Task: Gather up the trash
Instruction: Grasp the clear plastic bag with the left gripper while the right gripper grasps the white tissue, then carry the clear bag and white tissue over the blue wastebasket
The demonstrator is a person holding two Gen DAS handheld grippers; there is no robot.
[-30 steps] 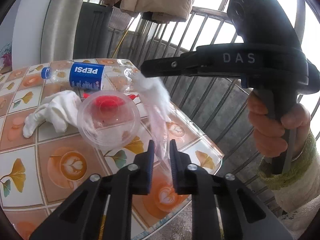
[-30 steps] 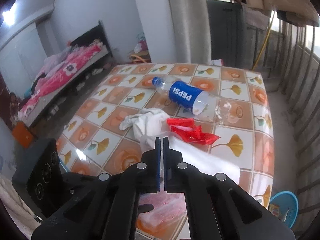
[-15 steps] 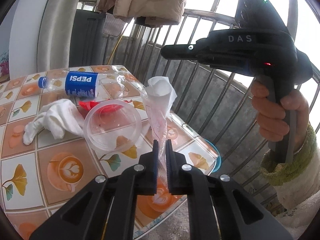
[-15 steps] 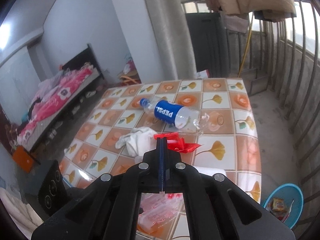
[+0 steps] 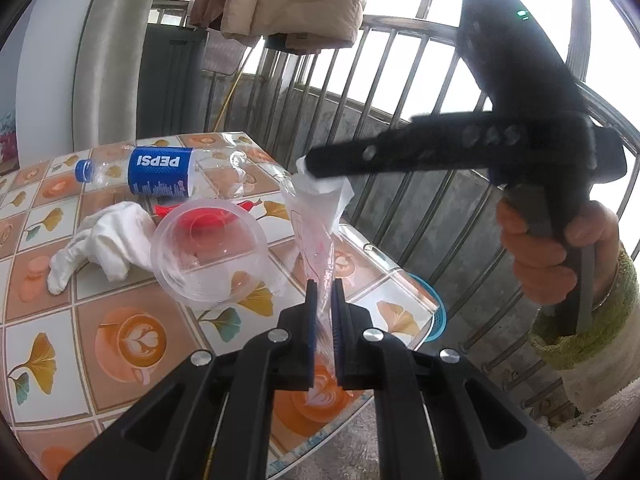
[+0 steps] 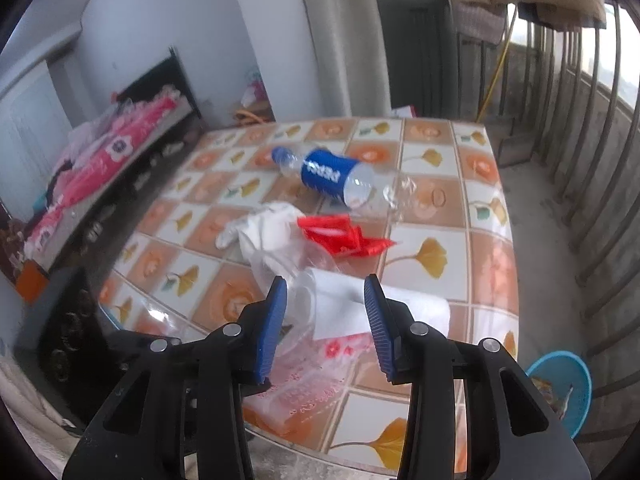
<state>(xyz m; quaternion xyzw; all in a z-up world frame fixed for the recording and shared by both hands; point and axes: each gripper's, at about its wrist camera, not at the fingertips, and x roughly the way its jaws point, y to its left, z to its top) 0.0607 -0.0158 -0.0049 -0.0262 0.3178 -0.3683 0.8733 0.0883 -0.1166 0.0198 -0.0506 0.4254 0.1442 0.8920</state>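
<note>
Both grippers are mine: my left gripper (image 5: 324, 312) is clamped narrow on the bottom of one clear plastic bag (image 5: 318, 236) with red print, held up over the table's near corner, while my right gripper (image 6: 326, 320) has its blue pads parted and opening, with nothing pressed between them, poised above the white paper tissue (image 6: 376, 306) at the bag's mouth. Largest is the one table (image 6: 486, 256), tiled in orange and white with leaf and coffee-cup prints; its right edge runs along a line of grey metal railings (image 6: 600, 152), leaving a strip of bare floor between, and its left edge faces a bed with pink bedding (image 6: 100, 160). One blue plastic basket (image 6: 568, 384) sits on the floor by the near right corner. On the table lie one clear Pepsi bottle (image 5: 156, 170) with blue label and cap, one white crumpled cloth (image 5: 104, 240), one clear plastic cup (image 5: 208, 256) on its side, and one red crumpled wrapper (image 6: 344, 236), all clustered mid-table, leaving open tiles at the far end.
</note>
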